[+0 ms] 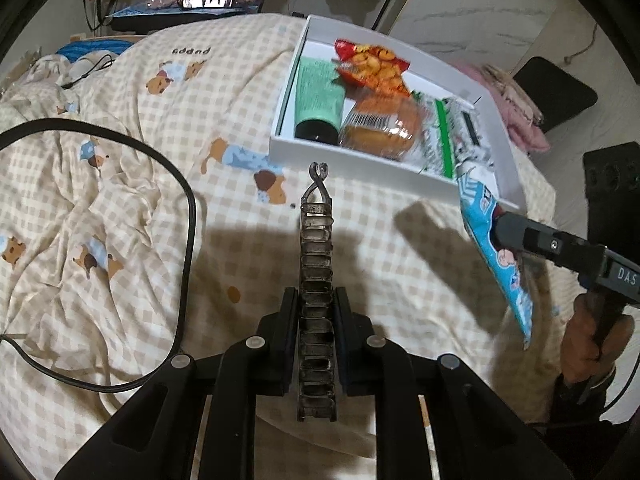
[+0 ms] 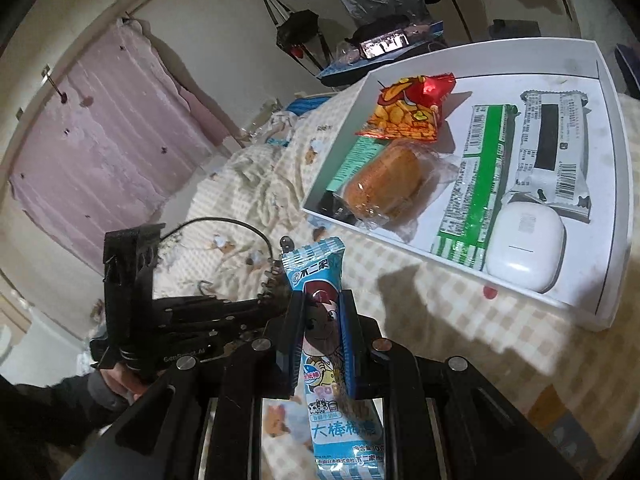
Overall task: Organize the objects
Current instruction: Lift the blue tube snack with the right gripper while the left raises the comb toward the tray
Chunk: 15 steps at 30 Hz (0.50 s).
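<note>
In the left wrist view my left gripper is shut on a long ribbed metal clip, which sticks out forward over the checked bedsheet. My right gripper is shut on a blue lollipop packet. The same packet hangs at the right of the left wrist view, just short of the near corner of the white box. In the box lie a green tube, a red snack bag, a wrapped bun, a green-and-white packet, a white-and-black packet and a white earbud case.
A black cable loops across the rumpled sheet at the left. A person's hand holds the right gripper's handle. A pink cloth and a dark chair stand beyond the bed's right edge. A pink wall panel is at the left.
</note>
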{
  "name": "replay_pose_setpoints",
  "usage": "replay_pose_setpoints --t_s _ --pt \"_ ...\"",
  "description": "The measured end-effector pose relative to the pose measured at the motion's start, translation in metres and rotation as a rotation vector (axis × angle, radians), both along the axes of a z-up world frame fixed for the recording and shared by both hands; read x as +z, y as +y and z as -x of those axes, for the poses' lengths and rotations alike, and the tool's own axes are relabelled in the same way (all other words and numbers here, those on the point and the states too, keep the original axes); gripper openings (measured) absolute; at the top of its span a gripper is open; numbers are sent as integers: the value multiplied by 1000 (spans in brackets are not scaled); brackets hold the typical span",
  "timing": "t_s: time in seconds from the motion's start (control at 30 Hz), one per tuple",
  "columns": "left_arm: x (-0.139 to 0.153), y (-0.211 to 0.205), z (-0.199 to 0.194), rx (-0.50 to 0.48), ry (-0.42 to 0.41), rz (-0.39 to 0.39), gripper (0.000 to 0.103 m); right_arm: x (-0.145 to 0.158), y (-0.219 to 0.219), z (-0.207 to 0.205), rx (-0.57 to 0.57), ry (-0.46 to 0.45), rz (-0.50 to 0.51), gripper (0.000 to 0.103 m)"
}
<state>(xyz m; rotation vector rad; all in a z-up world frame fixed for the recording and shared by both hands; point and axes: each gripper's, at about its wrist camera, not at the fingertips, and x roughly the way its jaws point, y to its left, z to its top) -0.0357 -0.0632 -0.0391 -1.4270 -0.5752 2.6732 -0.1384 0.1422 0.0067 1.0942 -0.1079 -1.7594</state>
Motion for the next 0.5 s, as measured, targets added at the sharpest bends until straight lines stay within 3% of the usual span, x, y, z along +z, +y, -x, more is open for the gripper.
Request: replay_pose_setpoints --t_s 0.27,0.4,0.5 --pt "28 -7 -7 -16 52 -42 18 17 2 1 24 -59 76 18" --pt "39 -15 -6 -9 65 -124 18 35 2 6 27 -37 102 18" --pt "47 -13 -2 -4 79 -85 18 49 -1 12 23 -9 106 18"
